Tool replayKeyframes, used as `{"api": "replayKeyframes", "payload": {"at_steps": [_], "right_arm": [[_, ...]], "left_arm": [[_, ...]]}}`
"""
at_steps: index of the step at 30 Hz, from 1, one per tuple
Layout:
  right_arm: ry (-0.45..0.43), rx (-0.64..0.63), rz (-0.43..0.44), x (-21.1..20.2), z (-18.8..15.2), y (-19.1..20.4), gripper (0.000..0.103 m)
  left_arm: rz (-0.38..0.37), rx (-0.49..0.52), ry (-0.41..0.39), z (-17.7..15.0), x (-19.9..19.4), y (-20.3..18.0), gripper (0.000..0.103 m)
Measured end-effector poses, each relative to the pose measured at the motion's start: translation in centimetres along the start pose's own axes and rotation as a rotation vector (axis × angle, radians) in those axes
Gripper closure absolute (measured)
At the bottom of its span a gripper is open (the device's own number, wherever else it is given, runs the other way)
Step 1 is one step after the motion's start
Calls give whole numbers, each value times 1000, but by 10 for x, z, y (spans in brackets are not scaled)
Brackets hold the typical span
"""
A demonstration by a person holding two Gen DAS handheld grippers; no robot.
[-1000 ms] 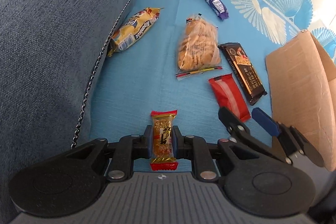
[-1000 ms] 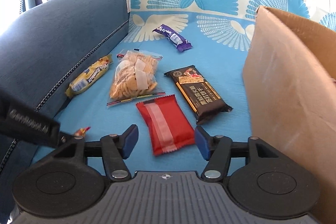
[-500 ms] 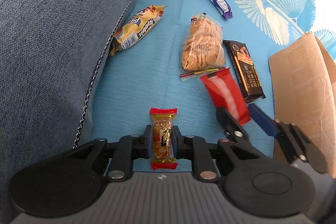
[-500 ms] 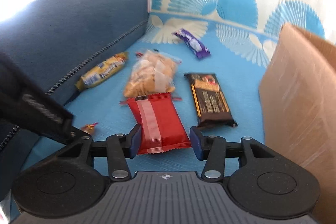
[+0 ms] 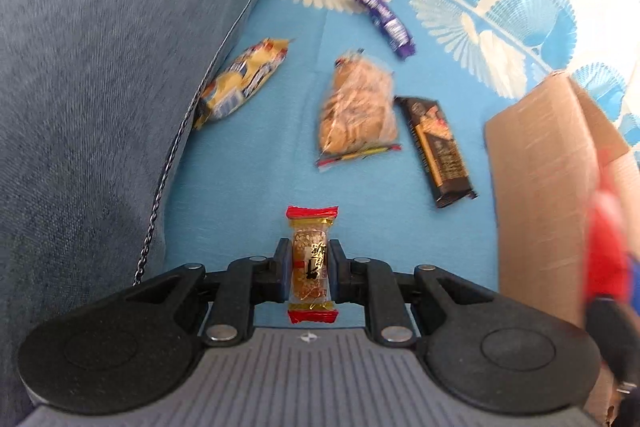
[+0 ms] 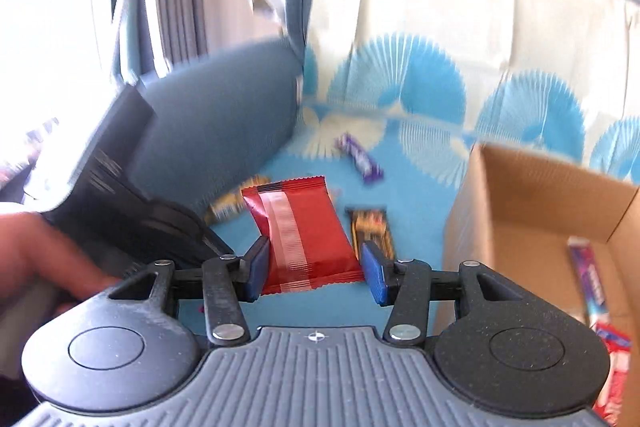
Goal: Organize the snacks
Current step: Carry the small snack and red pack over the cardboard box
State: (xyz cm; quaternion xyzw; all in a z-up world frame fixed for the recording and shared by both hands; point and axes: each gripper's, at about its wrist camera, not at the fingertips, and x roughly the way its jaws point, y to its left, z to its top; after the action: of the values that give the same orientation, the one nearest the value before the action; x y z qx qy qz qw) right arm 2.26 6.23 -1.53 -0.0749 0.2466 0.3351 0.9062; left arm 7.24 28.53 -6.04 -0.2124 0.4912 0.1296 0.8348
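Left gripper (image 5: pixel 311 259) clamped on small gold candy bar (image 5: pixel 311 259). Right gripper (image 6: pixel 316 267) clamped on red snack packet (image 6: pixel 300 231) (lifted clear of the blue cover (image 5: pixel 256 179)). Cardboard box (image 6: pixel 520 195) beside it; brown bar (image 5: pixel 438 147), cookie bag (image 5: pixel 356 111) farther off.

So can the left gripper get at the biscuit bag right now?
Probably not as things stand: the left gripper is shut on a small candy. The blue cloth between it and the biscuit bag lies bare, so only the full jaws stand in the way.
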Motion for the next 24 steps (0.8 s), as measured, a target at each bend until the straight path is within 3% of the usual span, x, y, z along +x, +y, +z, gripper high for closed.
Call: {"api": "replayKeyframes", "payload": {"at_steps": [9, 16, 24], "right_arm": [[-170, -25, -40, -67, 15, -45, 52], [-273, 7, -164, -111, 7, -105, 52], [-321, 119, -231, -133, -23, -154, 52]], "left_arm": [[-44, 44, -177, -7, -38, -23, 84], [-141, 27, -333, -27, -81, -47, 84], [-168, 99, -387, -35, -96, -94, 84]]}}
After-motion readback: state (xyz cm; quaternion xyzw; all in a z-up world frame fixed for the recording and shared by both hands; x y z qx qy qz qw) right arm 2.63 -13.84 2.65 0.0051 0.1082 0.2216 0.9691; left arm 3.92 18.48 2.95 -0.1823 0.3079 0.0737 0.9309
